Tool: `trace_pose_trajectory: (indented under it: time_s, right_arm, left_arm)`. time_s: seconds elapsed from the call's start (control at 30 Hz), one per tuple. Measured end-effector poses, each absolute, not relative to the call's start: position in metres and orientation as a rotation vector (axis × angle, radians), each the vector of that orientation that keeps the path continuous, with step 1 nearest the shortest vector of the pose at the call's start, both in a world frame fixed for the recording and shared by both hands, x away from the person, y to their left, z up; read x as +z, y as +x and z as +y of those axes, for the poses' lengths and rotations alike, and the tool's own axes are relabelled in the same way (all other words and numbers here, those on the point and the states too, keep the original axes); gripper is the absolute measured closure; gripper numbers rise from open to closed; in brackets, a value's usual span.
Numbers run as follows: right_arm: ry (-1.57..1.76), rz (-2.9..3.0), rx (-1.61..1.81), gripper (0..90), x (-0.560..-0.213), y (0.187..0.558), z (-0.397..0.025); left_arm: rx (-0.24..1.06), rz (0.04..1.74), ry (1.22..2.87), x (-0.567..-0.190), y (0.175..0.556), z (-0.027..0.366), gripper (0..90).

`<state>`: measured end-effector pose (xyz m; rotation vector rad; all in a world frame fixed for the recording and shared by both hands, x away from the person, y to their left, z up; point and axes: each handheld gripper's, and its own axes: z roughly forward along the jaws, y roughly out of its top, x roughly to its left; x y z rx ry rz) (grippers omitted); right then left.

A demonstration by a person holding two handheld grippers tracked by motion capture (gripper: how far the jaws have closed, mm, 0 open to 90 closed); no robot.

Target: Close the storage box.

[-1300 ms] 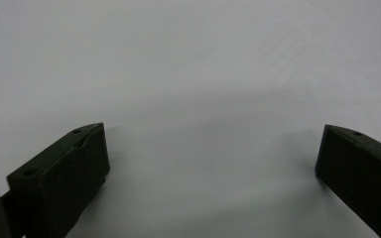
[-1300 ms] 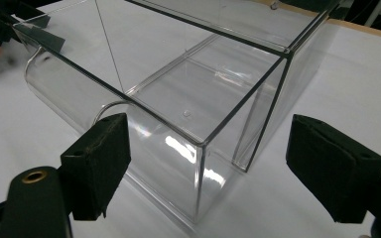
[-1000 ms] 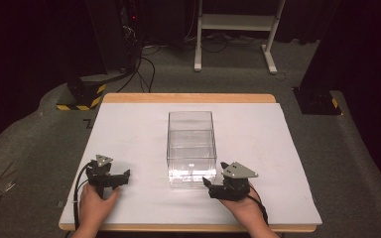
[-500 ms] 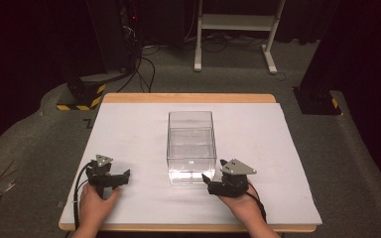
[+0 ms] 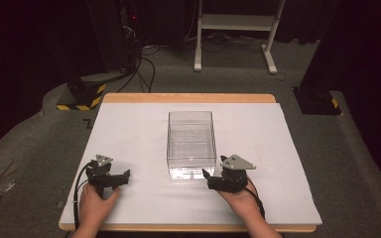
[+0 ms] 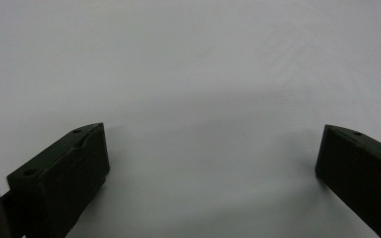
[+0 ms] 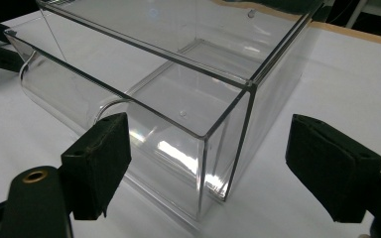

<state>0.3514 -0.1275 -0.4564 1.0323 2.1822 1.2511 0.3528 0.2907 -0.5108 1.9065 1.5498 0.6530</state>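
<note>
My fingers are standing apart on both grippers, the right gripper (image 5: pixel 209 179) facing the clear plastic box (image 5: pixel 190 144), the left gripper (image 5: pixel 121 177) over white table cover (image 5: pixel 129 134).

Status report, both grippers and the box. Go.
Left gripper open, over bare white table. Right gripper open, jaws either side of clear box near corner, not gripping. Nothing in the way.

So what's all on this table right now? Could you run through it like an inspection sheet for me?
Surface: white sheet over a wooden table.
Job's things: clear plastic box, open-topped, nothing seen inside.
Clutter: nothing seen on the sheet.
Grippers: left tool open over bare sheet; right tool open, jaws either side of the box's near corner, not touching.
Cables: black cable trailing from the left tool.
Surroundings: grey carpet, white frame, dark background.
</note>
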Motion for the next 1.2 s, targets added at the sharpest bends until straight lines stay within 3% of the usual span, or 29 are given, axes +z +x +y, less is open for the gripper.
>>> trace_pose_trajectory:
  time_s: [1.2]
  right_arm:
    - [1.129, 2.099, 1.218, 19.1, -0.459, 0.390, -0.117]
  left_arm:
    - [0.653, 1.549, 1.907, -0.511, 0.353, 0.291, 0.6]
